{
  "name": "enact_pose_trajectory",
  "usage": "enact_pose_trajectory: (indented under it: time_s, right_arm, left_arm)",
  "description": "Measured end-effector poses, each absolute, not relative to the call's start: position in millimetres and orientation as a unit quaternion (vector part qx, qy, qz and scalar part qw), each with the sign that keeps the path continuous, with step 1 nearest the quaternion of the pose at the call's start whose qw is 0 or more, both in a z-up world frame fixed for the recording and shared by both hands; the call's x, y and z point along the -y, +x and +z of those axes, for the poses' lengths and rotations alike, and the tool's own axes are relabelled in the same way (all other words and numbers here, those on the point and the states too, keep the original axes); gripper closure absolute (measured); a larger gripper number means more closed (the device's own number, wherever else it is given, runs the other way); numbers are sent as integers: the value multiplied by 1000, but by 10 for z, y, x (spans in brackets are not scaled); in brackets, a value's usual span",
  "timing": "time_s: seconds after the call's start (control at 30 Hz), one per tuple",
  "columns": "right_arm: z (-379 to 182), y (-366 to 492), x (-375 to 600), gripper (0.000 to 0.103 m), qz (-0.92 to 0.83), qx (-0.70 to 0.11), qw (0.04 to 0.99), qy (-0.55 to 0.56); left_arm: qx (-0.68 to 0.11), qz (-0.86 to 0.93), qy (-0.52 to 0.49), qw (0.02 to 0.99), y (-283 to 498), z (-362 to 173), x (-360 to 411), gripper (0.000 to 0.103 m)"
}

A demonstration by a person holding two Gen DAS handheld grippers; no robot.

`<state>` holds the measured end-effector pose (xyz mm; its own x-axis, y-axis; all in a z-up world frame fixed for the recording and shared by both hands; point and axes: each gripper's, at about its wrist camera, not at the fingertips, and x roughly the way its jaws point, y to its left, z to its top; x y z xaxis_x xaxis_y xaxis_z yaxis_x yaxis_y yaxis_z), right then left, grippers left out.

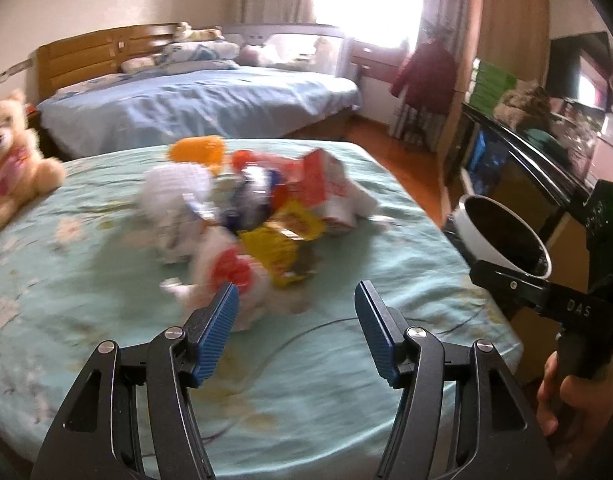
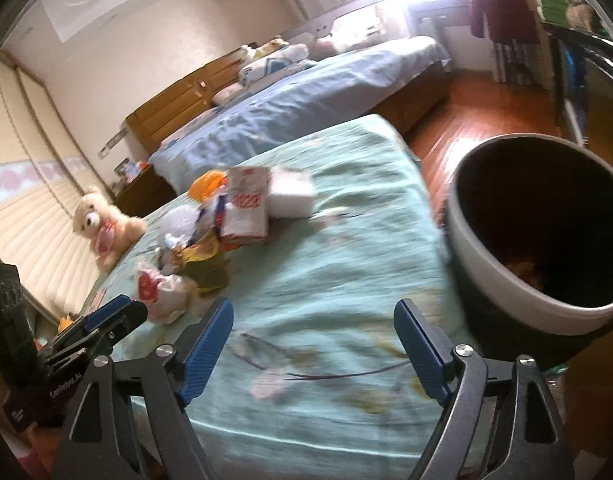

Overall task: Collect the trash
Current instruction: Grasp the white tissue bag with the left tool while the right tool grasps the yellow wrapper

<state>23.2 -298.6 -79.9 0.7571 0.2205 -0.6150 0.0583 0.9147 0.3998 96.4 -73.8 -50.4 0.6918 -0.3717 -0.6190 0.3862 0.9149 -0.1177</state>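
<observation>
Left wrist view: a bed [image 1: 386, 240] covered in a green sheet is seen, with a pile of trash [image 1: 262, 208] heaped near its middle. A bin [image 2: 538, 236] stands just beside the bed. The left gripper [image 1: 296, 320] is held spread and empty, the pile just beyond its fingertips. The right gripper [image 2: 314, 344] is likewise spread, nothing between its fingers, well short of the pile.

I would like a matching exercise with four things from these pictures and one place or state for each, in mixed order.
Things:
1. teddy bear
2. trash bin
3. trash pile
4. left gripper

Places or states:
A. middle of the green bed
B. open, holding nothing
C. beside the bed, on the right
D. left edge of the green bed

Pairs: 1-D, 2-C, 3-A, 4-B
</observation>
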Motion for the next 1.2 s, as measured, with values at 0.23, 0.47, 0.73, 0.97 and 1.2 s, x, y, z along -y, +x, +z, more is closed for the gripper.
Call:
enact_pose_trajectory:
  time_s: [0.23, 0.47, 0.73, 0.97, 1.2]
  right_arm:
    - [-834, 414, 2634, 17, 76, -355, 913, 185]
    - [-928, 675, 2299, 17, 106, -368, 910, 161]
    - [-1018, 988, 2114, 30, 121, -386, 903, 144]
    - [-1095, 1315, 2045, 50, 136, -405, 893, 142]
    - [-1134, 1454, 1985, 99, 154, -414, 886, 140]
  left_arm:
    - [-344, -160, 3, 925, 1065, -625, 252, 24]
    - [-361, -162, 1, 918, 1182, -682, 64, 24]
    - [-374, -188, 16, 908, 1313, -744, 81, 25]
    - [-393, -223, 19, 892, 1471, -874, 136, 25]
    - [-414, -258, 12, 873, 1561, -1014, 252, 78]
